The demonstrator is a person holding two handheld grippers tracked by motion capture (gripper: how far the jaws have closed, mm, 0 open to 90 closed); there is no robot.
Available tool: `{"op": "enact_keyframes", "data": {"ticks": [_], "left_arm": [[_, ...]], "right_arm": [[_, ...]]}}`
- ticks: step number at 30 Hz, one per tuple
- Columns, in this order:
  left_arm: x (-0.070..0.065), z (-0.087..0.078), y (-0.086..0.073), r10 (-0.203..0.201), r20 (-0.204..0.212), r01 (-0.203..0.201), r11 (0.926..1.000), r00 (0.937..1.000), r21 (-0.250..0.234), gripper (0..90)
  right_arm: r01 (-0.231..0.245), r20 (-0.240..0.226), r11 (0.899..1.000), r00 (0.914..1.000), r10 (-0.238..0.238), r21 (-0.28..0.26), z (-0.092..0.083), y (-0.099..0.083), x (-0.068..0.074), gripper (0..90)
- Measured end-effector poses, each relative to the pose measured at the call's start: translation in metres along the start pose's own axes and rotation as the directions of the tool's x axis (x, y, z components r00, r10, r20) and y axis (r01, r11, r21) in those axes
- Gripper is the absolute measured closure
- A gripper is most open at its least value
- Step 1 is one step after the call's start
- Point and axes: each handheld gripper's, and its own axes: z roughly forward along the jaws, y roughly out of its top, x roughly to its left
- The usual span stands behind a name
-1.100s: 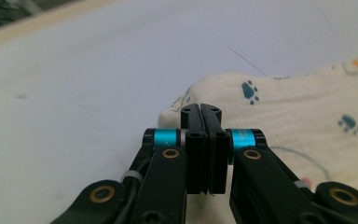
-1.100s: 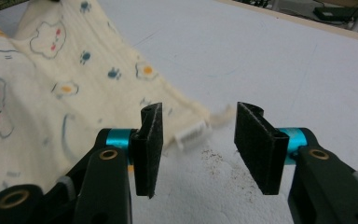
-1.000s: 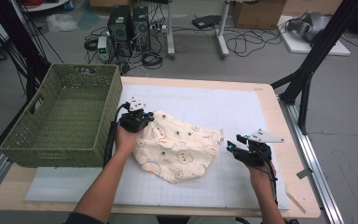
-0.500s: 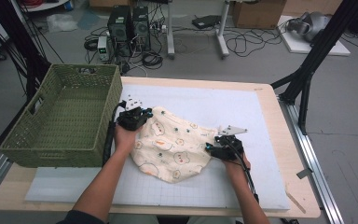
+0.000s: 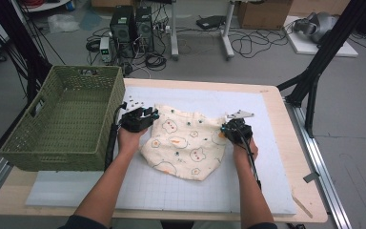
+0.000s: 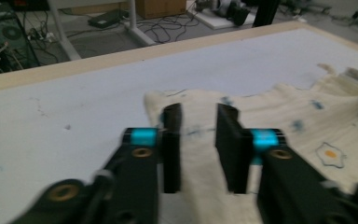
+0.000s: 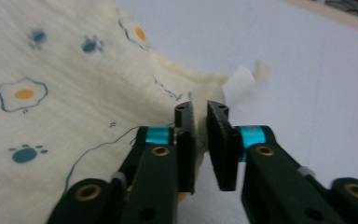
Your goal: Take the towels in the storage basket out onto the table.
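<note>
Spreading the cloth (image 5: 186, 143) beside the basket (image 5: 62, 124), we'd pinch deeper w/ right gripper (image 7: 200, 112), jaws narrowing on its edge; left gripper (image 6: 198, 119) just part-opened over the far corner.

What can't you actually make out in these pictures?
- High view: both claws too small to read their grip on the cloth.
- Right gripper view: whether the right claw pinches the cloth's edge; jaws hide it.
- Left gripper view: cloth under the left claw, blurred.
</note>
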Motion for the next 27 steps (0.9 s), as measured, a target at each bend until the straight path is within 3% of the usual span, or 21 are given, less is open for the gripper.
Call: {"op": "enact_keyframes", "data": {"ticks": [2,3,5,7,10,16,20,27], "left_arm": [[0.0,-0.003,0.001,0.008,0.002,-0.008,1.0,1.0,0.005,52.1],[0.0,-0.005,0.002,0.01,0.006,-0.01,0.9999,0.9999,0.008,50.8],[-0.001,-0.008,0.003,-0.002,0.02,0.002,0.9999,0.9998,0.012,47.0],[-0.003,-0.011,0.004,0.018,0.035,-0.019,0.9995,0.9992,0.025,45.0],[-0.005,-0.015,0.005,0.027,0.04,-0.029,0.9987,0.9988,0.042,43.6],[-0.004,-0.018,-0.006,0.021,0.042,-0.024,0.9966,0.9989,0.079,41.8],[-0.003,-0.018,-0.017,0.029,0.036,-0.033,0.9925,0.9989,0.118,43.0],[-0.009,-0.007,-0.027,0.026,0.104,-0.049,0.9737,0.9942,0.222,42.0]], "right_arm": [[-0.025,0.009,0.999,0.9996,0.026,-0.026,-0.005,0.001,-0.001,64.4],[-0.036,0.01,0.999,0.9993,0.036,-0.037,-0.008,0.001,-0.002,60.4],[-0.064,-0.02,0.996,0.9978,0.063,-0.06,-0.014,0.001,-0.004,49.6],[-0.093,-0.059,0.993,0.9943,0.089,-0.075,-0.019,0.0,-0.004,41.8],[-0.099,-0.105,0.99,0.9905,0.089,-0.098,-0.028,-0.002,-0.002,29.9],[-0.054,-0.115,0.988,0.9927,0.038,-0.145,-0.049,-0.009,-0.001,29.8],[-0.049,-0.123,0.987,0.992,0.031,-0.153,-0.059,-0.016,-0.003,30.6],[-0.039,-0.13,0.987,0.9914,0.018,-0.158,-0.073,-0.034,0.0,30.7]]}}
